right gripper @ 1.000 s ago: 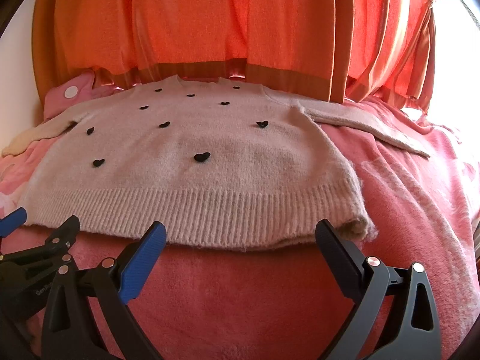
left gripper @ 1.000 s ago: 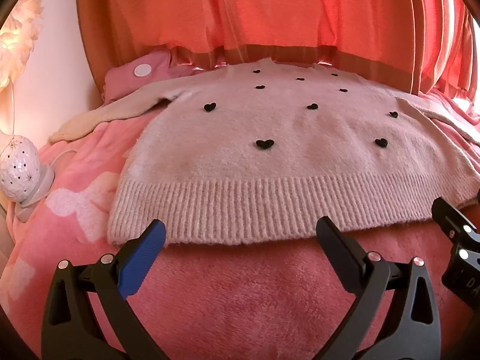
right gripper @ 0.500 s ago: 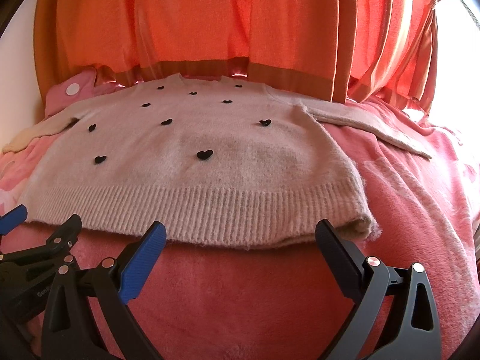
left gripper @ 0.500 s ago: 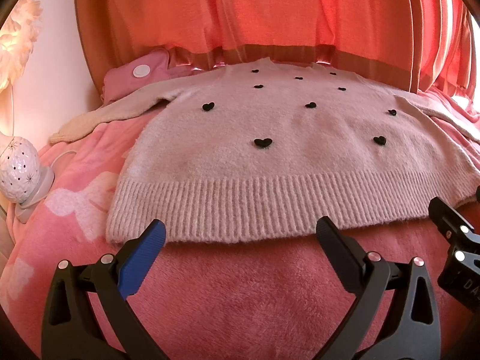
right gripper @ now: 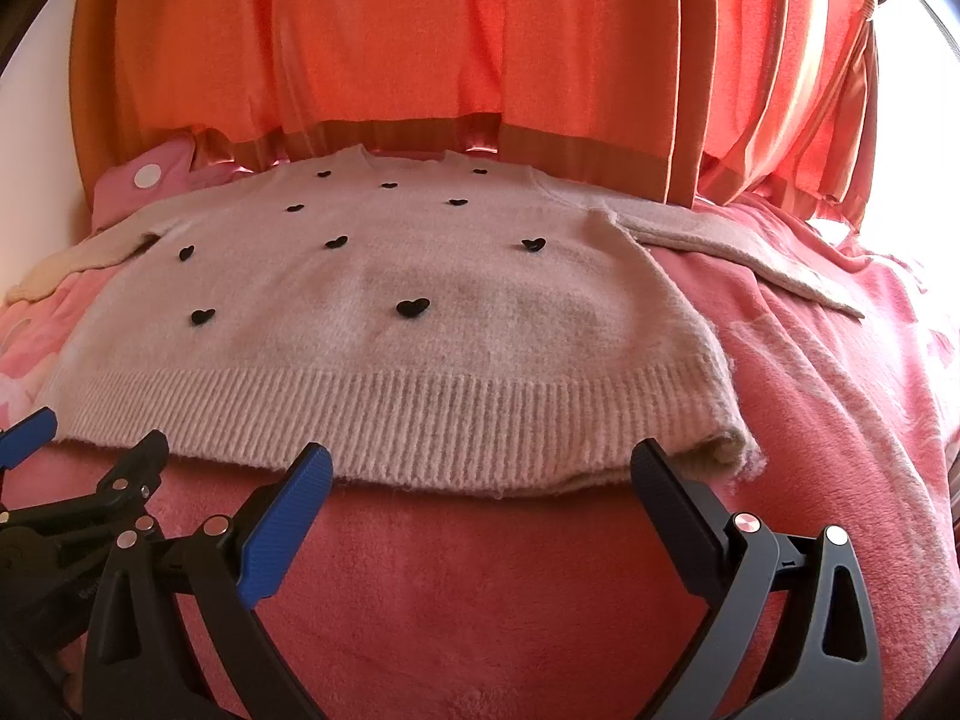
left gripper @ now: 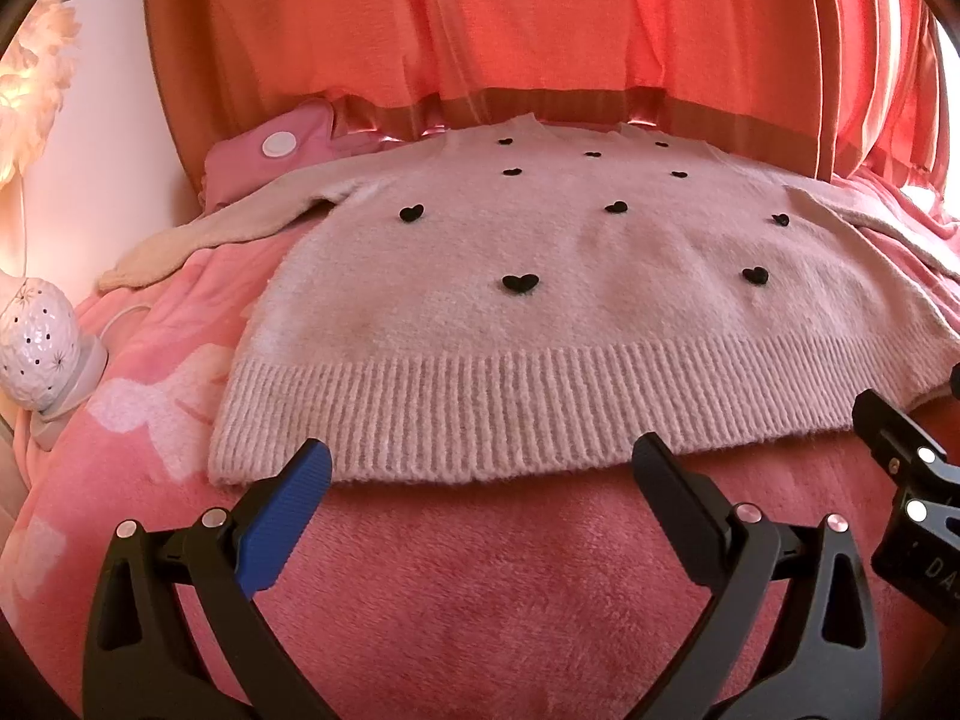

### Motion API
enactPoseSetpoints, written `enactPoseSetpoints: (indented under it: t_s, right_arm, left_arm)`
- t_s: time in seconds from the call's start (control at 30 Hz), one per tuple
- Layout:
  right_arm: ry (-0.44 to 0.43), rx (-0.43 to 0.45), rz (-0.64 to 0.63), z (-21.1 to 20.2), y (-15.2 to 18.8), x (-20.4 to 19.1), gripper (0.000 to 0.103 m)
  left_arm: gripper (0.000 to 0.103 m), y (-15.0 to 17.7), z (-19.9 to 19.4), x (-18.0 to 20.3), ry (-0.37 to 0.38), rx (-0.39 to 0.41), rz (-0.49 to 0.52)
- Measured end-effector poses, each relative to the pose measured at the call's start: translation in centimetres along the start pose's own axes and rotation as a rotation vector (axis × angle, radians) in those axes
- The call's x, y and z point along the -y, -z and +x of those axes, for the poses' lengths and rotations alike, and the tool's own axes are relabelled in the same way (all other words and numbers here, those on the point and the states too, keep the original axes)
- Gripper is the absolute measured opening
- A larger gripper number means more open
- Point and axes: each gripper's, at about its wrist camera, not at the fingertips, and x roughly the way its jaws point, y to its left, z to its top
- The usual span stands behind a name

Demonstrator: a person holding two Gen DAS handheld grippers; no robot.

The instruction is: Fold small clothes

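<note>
Both grippers are sitting low at the near edge, side by side. Left gripper (left gripper: 480, 474) is spread wide and holding nothing, its fingertips just short of the hem (left gripper: 480, 408). Right gripper (right gripper: 480, 474) is likewise released and empty, tips at the hem's right half.

Step in hand looks like the approach before the 1st fold: nothing is grasped yet. The sweater (left gripper: 570, 276) is lying flat, face up, on the blanket (left gripper: 480, 588), hem toward the grippers, neck away, black hearts across the front. Both sleeves are lying spread outward: 1 sleeve (left gripper: 198, 234) trailing left, the other (right gripper: 750, 258) trailing right.

Next move probably calls for each gripper closing on a hem corner or going for a sleeve; the knit is thick and fuzzy, so the bite needs both layers, not just the plush blanket under it.

Surface is a soft pink bed. A white lamp (left gripper: 39, 348) is sitting at the left edge. A pink pillow (left gripper: 270, 150) is lying behind the sweater, and orange curtains (right gripper: 480, 48) are hanging across the back.
</note>
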Motion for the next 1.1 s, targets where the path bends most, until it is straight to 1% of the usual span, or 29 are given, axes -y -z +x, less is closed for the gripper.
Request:
enactPoseSetpoints:
  t_s: [1.1]
  right_arm:
    - [-0.003, -0.004, -0.002, 0.10, 0.14, -0.28, 0.098]
  left_arm:
    - [0.098, 0.04, 0.12, 0.18, -0.002, -0.004, 0.003]
